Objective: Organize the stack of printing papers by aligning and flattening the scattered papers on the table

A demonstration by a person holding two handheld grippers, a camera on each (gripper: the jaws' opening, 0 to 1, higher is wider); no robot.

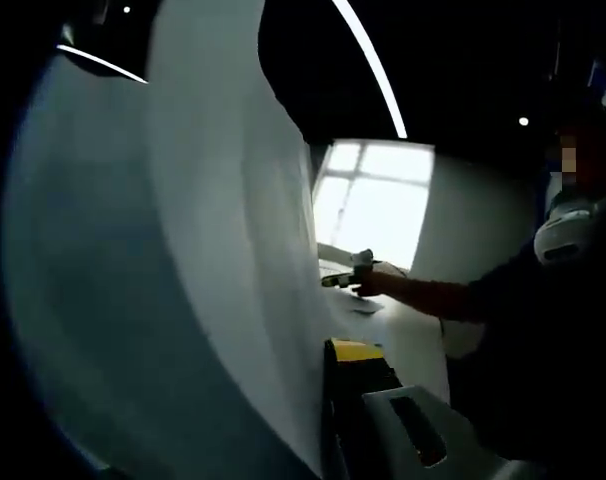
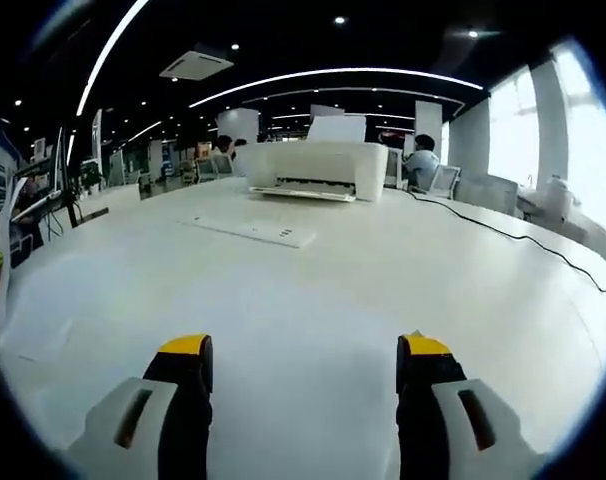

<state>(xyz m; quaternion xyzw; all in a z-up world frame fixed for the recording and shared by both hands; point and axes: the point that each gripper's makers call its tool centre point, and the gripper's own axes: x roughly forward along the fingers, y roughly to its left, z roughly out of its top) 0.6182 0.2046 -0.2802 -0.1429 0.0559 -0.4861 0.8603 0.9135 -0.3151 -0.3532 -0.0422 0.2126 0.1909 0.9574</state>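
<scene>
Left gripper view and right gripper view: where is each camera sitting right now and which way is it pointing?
Left gripper view: rides the left gripper, tipped up against lifted paper sheets, facing a window; the person's arm and other gripper show.
Right gripper view: rides the right gripper, jaws apart, looking low across the white table toward a printer.
Shared: only the white table surface; nothing else clearly matches.
</scene>
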